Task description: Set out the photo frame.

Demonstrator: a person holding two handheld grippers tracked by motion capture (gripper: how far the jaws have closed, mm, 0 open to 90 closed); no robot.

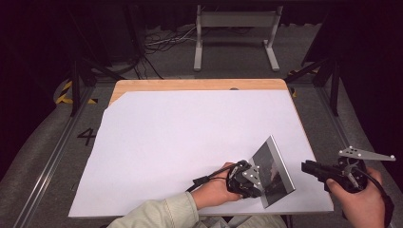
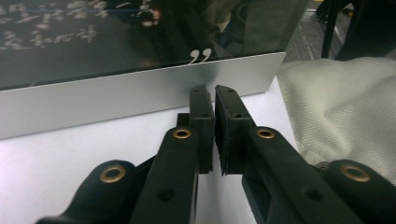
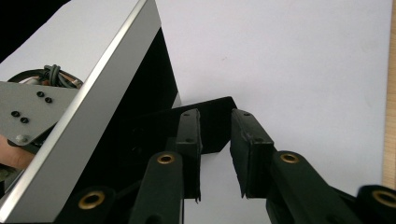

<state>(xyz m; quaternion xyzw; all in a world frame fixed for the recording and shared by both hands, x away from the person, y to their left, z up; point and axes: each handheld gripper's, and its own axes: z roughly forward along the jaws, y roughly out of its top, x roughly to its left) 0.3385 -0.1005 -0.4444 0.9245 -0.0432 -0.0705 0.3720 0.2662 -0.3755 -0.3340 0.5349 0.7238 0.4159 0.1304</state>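
Picture frame (image 1: 274, 170), silver-edged with dark glass, stands tilted on the white sheet (image 1: 180, 142) near the table's front right corner, as seen in the high view. Its glass reflects pale writing and a quotation mark in the left gripper view (image 2: 140, 88). Left gripper (image 1: 247, 179) sits just beside the frame's glass side, held by the left hand (image 1: 216, 191) with a pale sleeve behind it. In its own view (image 2: 214, 100) the jaws stand almost together with only a thin slit between the pads; the tips reach up to the frame's silver lower edge, and nothing lies between them. Right gripper (image 1: 309, 167) is held in the right hand (image 1: 359, 202) just off the sheet's right edge, pointing toward the frame. In its own view (image 3: 215, 122) the jaws stand parted with a clear gap, beside the frame's black back stand (image 3: 205, 123); the pads press on nothing. Wooden table (image 1: 199, 84) shows beyond the sheet's far edge.
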